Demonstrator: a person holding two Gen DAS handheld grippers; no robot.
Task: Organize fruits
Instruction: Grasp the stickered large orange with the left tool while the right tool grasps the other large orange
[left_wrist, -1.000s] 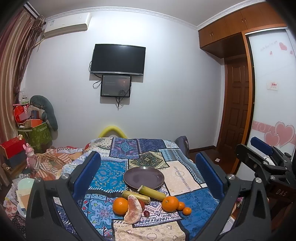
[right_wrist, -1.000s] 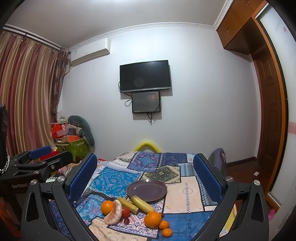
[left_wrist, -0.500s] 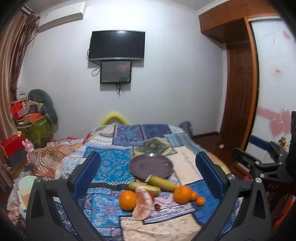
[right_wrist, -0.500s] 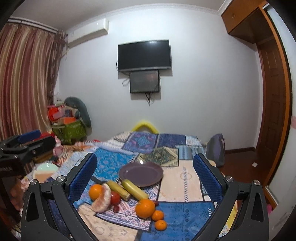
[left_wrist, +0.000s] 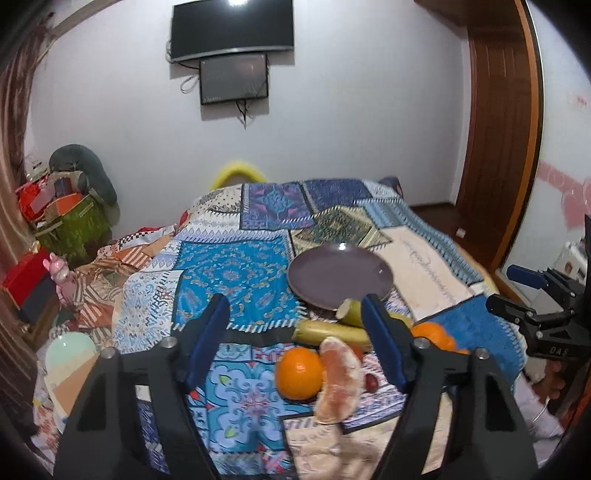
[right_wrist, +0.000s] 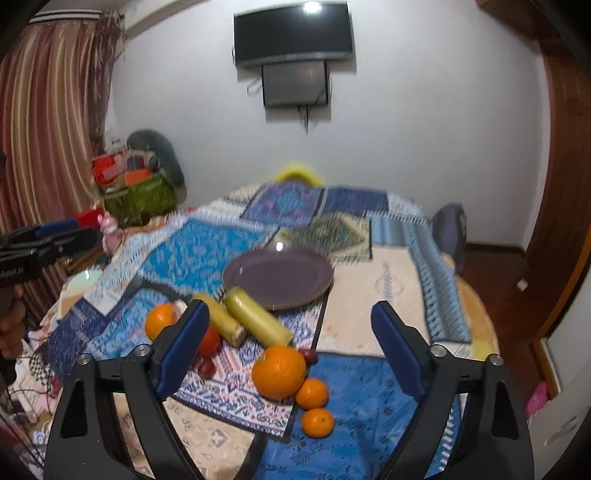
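A dark purple plate (left_wrist: 340, 275) (right_wrist: 279, 277) sits bare on a patchwork cloth. In front of it lie two yellow-green cane pieces (right_wrist: 256, 319), a large orange (right_wrist: 279, 371), two small oranges (right_wrist: 312, 393), another orange (left_wrist: 299, 373) (right_wrist: 159, 325), a peeled pomelo segment (left_wrist: 338, 380), a red fruit (right_wrist: 208, 341) and small dark red fruits (right_wrist: 206, 367). My left gripper (left_wrist: 295, 314) is open above the left orange and pomelo. My right gripper (right_wrist: 288, 326) is open above the large orange. Neither holds anything.
The cloth covers a round table (right_wrist: 476, 314). Boxes and a green bag (left_wrist: 70, 221) are stacked at the left wall, with a pink toy (left_wrist: 61, 275) and a pale bowl (left_wrist: 70, 349) nearby. A wooden door (left_wrist: 495, 129) stands at the right.
Both grippers have tilted down and moved closer to the fruit, which now sits larger between the fingers. Jaws stay open. Nothing on the table has moved.
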